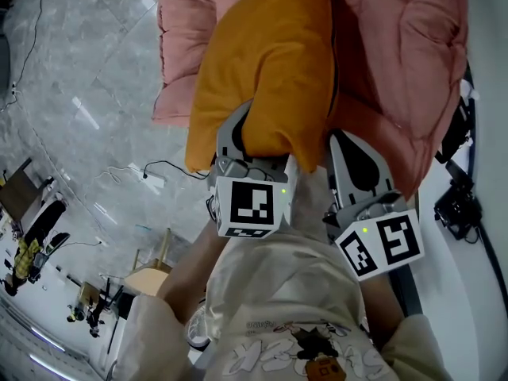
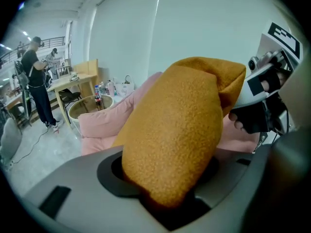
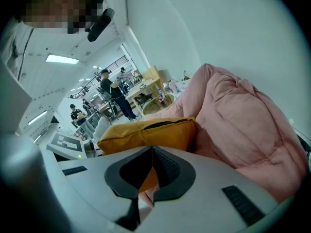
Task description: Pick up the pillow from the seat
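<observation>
An orange pillow point(image 1: 270, 62) lies lengthwise on the pink cushioned seat point(image 1: 397, 62). My left gripper point(image 1: 266, 137) has its jaws on either side of the pillow's near end. In the left gripper view the fuzzy pillow point(image 2: 175, 130) fills the gap between the jaws and bulges out of it. My right gripper point(image 1: 351, 145) sits just right of the pillow, over the pink seat. In the right gripper view its jaws point(image 3: 149, 152) meet with nothing held, and the pillow point(image 3: 146, 135) lies just beyond them against the seat point(image 3: 238, 125).
Grey marble floor point(image 1: 79, 94) with loose cables spreads to the left of the seat. A small wooden table point(image 1: 147, 272) stands near my left side. Black equipment point(image 1: 456, 209) sits at the right. A round table point(image 2: 90, 106) and a standing person point(image 2: 36, 81) are beyond the seat.
</observation>
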The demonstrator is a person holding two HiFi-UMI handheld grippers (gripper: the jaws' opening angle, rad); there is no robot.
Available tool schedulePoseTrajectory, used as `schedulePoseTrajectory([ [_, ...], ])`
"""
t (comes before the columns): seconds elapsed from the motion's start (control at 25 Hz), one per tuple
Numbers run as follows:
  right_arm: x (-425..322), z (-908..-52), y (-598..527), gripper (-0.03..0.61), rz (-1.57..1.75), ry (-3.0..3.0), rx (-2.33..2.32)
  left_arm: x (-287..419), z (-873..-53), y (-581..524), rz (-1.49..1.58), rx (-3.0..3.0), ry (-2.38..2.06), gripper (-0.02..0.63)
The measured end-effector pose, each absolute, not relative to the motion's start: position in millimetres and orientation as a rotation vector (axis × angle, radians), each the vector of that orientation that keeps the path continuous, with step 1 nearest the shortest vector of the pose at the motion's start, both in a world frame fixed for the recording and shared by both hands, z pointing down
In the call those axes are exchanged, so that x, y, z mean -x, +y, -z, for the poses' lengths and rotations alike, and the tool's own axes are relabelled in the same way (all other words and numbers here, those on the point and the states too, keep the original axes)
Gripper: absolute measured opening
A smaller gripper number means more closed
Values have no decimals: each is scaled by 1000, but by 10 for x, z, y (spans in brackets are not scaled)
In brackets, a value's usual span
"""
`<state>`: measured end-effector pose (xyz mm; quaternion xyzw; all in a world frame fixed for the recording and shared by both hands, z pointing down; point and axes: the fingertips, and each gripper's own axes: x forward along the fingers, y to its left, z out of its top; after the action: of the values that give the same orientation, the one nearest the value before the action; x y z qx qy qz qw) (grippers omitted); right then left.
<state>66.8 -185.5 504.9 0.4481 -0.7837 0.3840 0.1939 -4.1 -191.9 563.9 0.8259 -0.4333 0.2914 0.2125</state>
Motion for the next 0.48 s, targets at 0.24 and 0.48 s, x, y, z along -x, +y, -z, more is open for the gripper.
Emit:
schedulePoseTrajectory([
  [0.24, -706, -4883, -1869, 23, -1050, -2235, -1260, 40, -5415, -1973, -803, -2301, -1252, 225],
  [0.48, -749, -4730, -1826, 23, -1022, -2263, -1263, 66, -5238, -1951, -790, -2287, -1305, 219],
])
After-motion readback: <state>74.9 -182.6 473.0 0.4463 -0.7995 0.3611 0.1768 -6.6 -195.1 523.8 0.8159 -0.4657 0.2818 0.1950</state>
